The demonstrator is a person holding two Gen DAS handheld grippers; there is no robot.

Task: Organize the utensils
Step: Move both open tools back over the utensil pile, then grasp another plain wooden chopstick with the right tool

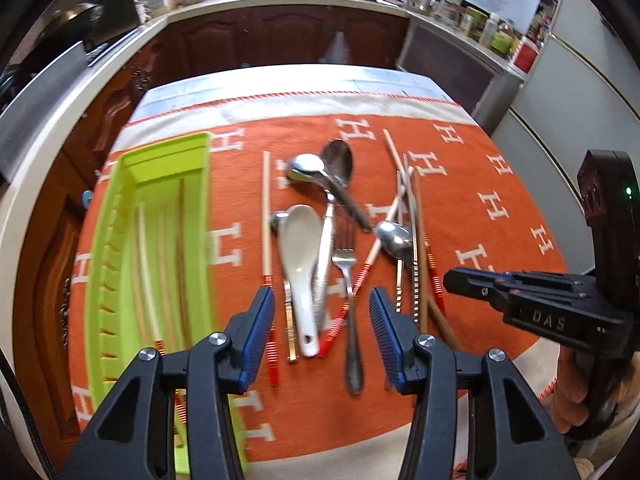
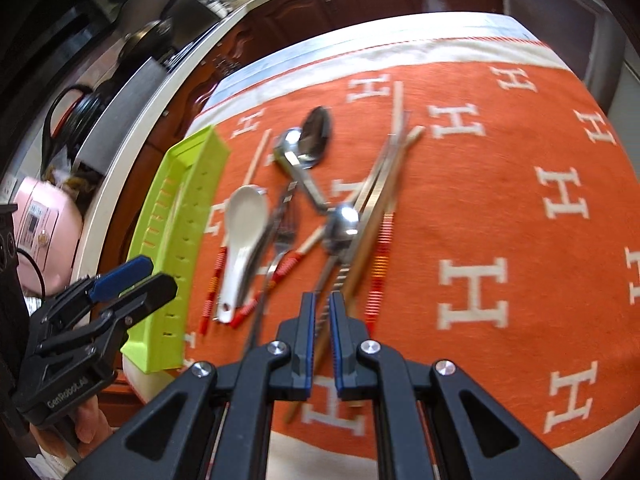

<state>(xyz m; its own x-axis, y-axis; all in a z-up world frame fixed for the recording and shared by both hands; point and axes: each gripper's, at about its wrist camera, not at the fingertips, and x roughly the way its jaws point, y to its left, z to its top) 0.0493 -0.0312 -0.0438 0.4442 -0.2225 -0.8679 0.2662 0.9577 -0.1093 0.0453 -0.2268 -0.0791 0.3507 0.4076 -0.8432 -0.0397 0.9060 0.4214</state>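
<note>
**Mia:** Two claws, so which one is closer to the pile?

**Ben:** Both are close. The left gripper sits low in the middle of its picture. The white spoon and the fork lie right in front of it.

**Mia:** Which way do they point?

**Ben:** They run up and down the picture. Their handles are at the bottom, closest to the claw. I think it could go straight ahead and grab a handle without much turning.

**Mia:** Is that claw holding anything?

**Ben:** No. Its jaws are spread apart with nothing between them.

**Mia:** And the other one?

**Ben:** The right gripper has its jaws pressed almost together. I can't see anything pinched in it. The brown chopstick lies on the cloth close to it and runs up the picture too.

**Mia:** Where do the things go?

**Ben:** Into the green tray, on the left side of the picture. Some chopsticks lie in it already. The left hand is nearer to the tray.

**Mia:** Can you read any words?

**Ben:** Yes. The right claw says "DAS" and the left one says "GenRobot.AI". The orange cloth has big white H letters all over it
</note>
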